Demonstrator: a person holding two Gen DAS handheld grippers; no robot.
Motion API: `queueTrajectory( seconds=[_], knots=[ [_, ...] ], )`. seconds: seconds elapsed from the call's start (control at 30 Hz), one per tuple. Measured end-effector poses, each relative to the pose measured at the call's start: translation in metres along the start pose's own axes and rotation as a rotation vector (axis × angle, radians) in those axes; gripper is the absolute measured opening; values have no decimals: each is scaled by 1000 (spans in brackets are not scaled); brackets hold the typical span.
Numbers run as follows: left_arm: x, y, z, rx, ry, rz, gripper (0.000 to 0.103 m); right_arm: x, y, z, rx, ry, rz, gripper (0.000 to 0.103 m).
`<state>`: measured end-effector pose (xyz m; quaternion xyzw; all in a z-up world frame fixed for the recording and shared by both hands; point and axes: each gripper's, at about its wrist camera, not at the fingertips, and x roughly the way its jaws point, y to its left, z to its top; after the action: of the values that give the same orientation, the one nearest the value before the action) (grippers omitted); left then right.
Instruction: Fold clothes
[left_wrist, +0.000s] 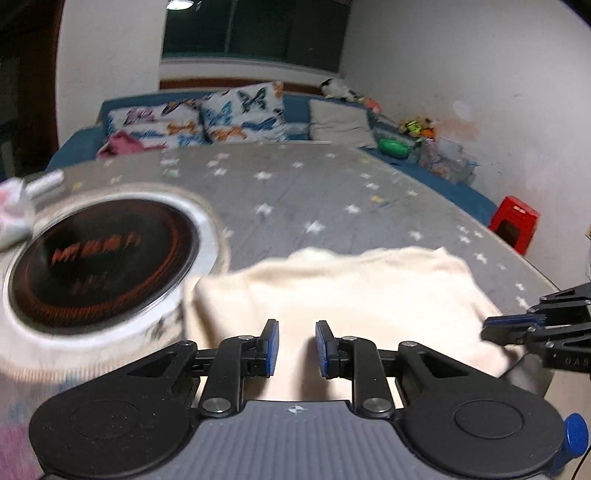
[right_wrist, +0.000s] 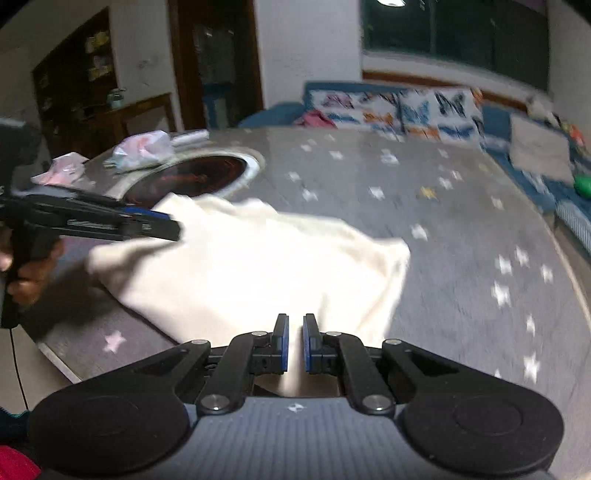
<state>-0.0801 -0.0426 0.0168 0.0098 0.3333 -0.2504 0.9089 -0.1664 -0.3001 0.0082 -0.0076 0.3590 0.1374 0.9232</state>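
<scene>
A cream garment (left_wrist: 347, 295) lies partly folded on the grey star-print table cover (left_wrist: 295, 192); it also shows in the right wrist view (right_wrist: 258, 266). My left gripper (left_wrist: 296, 349) hovers over its near edge with jaws a little apart and nothing between them. It appears from the side in the right wrist view (right_wrist: 162, 229). My right gripper (right_wrist: 294, 343) is over the garment's near edge, jaws narrowly apart, cloth showing in the gap. It shows at the right edge of the left wrist view (left_wrist: 495, 328). Both views are blurred.
A round induction cooktop (left_wrist: 103, 258) is set in the table left of the garment, also in the right wrist view (right_wrist: 192, 177). Pink and white cloths (right_wrist: 144, 149) lie beyond it. A blue sofa with butterfly cushions (left_wrist: 240, 110) stands behind the table, a red stool (left_wrist: 513, 221) at right.
</scene>
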Motion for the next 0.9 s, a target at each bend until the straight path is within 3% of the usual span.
queueTrajectory(
  seconds=[0.23, 0.43, 0.67, 0.9],
  knots=[
    [-9, 5, 0, -15, -31, 3, 24, -5, -3, 2, -9, -9, -4, 6],
    [-2, 25, 5, -60, -11, 65, 24, 2, -1, 3, -31, 24, -8, 6],
    [-6, 21, 17, -53, -52, 44, 24, 16, -6, 26, -49, 4, -6, 6],
    [15, 19, 27, -24, -25, 50, 24, 39, -15, 52, -37, -26, -19, 6]
  ],
)
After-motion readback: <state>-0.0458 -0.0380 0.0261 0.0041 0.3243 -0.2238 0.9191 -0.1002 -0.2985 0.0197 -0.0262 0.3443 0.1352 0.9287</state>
